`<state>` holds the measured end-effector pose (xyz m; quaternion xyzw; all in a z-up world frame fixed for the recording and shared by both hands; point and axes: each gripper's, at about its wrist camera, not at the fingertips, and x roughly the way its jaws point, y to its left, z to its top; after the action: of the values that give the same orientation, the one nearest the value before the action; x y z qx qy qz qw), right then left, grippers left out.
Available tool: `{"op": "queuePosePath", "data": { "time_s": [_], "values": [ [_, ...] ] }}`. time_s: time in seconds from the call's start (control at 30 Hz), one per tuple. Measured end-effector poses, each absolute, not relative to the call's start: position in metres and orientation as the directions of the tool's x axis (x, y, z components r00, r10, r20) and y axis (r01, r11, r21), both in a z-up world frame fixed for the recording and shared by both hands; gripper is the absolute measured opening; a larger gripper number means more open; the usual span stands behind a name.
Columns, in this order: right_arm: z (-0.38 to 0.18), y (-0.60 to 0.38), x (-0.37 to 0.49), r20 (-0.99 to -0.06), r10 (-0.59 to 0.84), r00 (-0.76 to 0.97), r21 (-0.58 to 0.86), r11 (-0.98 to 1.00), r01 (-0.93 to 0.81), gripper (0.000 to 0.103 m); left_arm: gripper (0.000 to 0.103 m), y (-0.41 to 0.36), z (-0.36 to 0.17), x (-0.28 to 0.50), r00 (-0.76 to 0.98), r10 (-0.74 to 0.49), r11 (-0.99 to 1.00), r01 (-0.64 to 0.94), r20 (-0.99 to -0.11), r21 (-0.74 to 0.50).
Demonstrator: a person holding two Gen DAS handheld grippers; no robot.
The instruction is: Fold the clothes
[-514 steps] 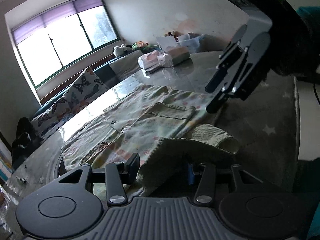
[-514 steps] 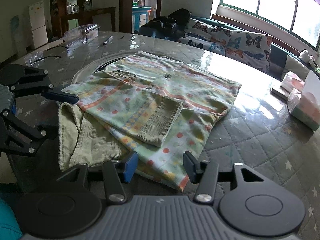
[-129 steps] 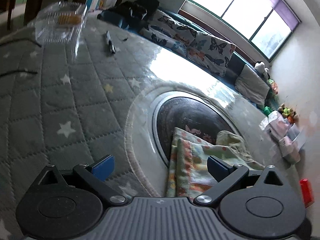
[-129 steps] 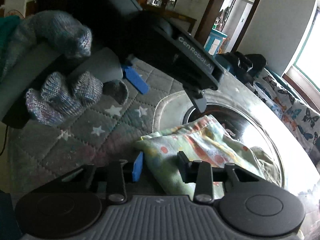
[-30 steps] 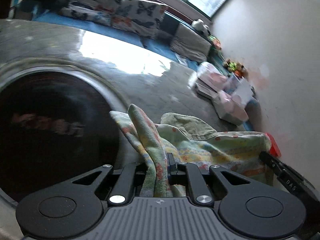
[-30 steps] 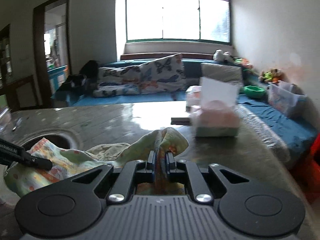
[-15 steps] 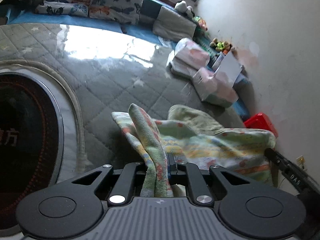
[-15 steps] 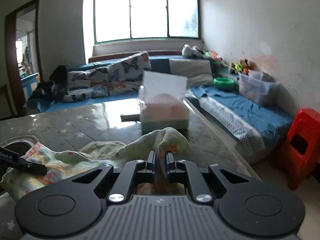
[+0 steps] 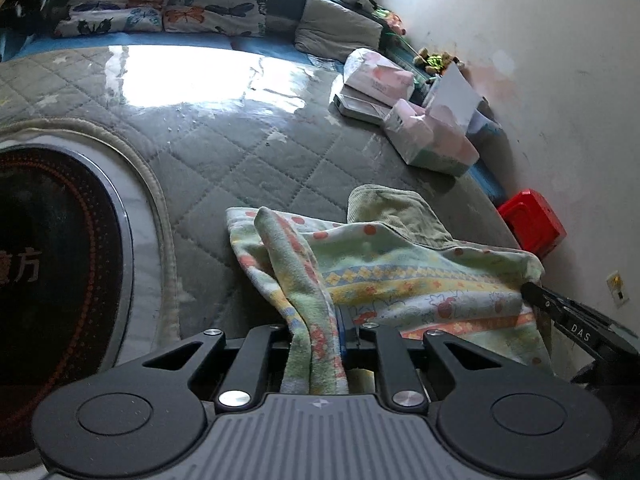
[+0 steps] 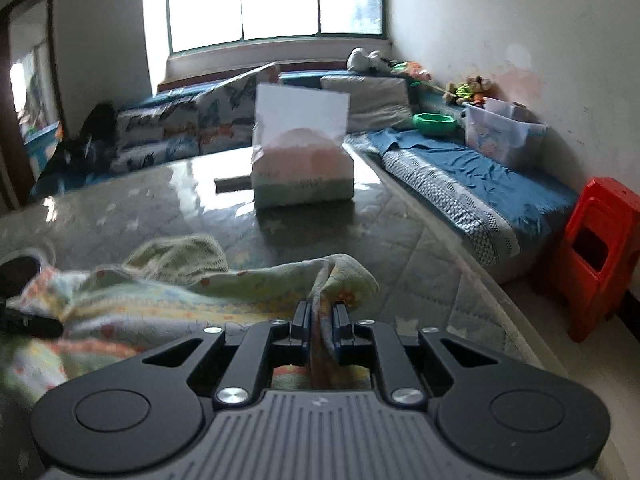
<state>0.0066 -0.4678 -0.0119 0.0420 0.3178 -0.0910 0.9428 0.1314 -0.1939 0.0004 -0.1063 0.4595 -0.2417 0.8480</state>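
Pastel-printed shirt [image 9: 400,276] lay folded on the quilted desk [image 9: 240,148] near its edge, each end between a gripper's jaws: left gripper [image 9: 316,332], right gripper [image 10: 320,320]. Both jaws were opening, apparently releasing the set-down bundle; next, withdrawing cleanly without dragging cloth.

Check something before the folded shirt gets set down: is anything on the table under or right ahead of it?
Nothing visible. The shirt lies on bare quilted table; the tissue boxes sit well beyond it, apart.
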Motion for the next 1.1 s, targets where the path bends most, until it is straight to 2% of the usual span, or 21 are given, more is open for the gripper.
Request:
{"op": "queuePosePath", "data": {
  "time_s": [0.1, 0.17, 0.2, 0.4, 0.57, 0.67, 0.8, 1.1],
  "values": [
    [-0.013, -0.472, 0.006, -0.613, -0.16, 0.774, 0.01, 0.978, 0.21, 0.019, 0.026, -0.191, 0.004, 0.132, 0.477, -0.484, 0.874, 0.298, -0.734, -0.383],
    [-0.011, -0.475, 0.005, -0.606, -0.163, 0.779, 0.02, 0.975, 0.219, 0.019, 0.051, -0.187, 0.008, 0.131, 0.505, -0.448, 0.893, 0.283, -0.738, -0.349],
    [-0.01, -0.477, 0.004, -0.603, -0.165, 0.781, 0.025, 0.974, 0.224, 0.019, 0.053, -0.184, 0.01, 0.131, 0.518, -0.434, 0.9, 0.277, -0.737, -0.335],
    [-0.005, -0.469, 0.01, -0.591, -0.086, 0.802, 0.076, 0.984, 0.162, 0.02, 0.053, -0.17, 0.023, 0.136, 0.563, -0.417, 0.909, 0.246, -0.714, -0.337],
    [-0.016, -0.45, 0.031, -0.616, -0.001, 0.787, 0.112, 0.99, 0.089, 0.02, 0.052, -0.185, 0.028, 0.136, 0.552, -0.456, 0.89, 0.284, -0.698, -0.357],
    [-0.023, -0.443, 0.041, -0.631, 0.017, 0.776, 0.112, 0.991, 0.069, 0.021, 0.052, -0.198, 0.026, 0.14, 0.532, -0.484, 0.875, 0.305, -0.694, -0.376],
    [-0.029, -0.441, 0.052, -0.643, 0.014, 0.765, 0.096, 0.993, 0.062, 0.029, 0.053, -0.215, 0.022, 0.146, 0.511, -0.499, 0.866, 0.325, -0.7, -0.38],
    [-0.019, -0.435, 0.045, -0.62, 0.054, 0.783, 0.105, 0.994, 0.015, 0.03, 0.054, -0.244, 0.023, 0.147, 0.478, -0.538, 0.839, 0.383, -0.694, -0.387]
  ]
}}
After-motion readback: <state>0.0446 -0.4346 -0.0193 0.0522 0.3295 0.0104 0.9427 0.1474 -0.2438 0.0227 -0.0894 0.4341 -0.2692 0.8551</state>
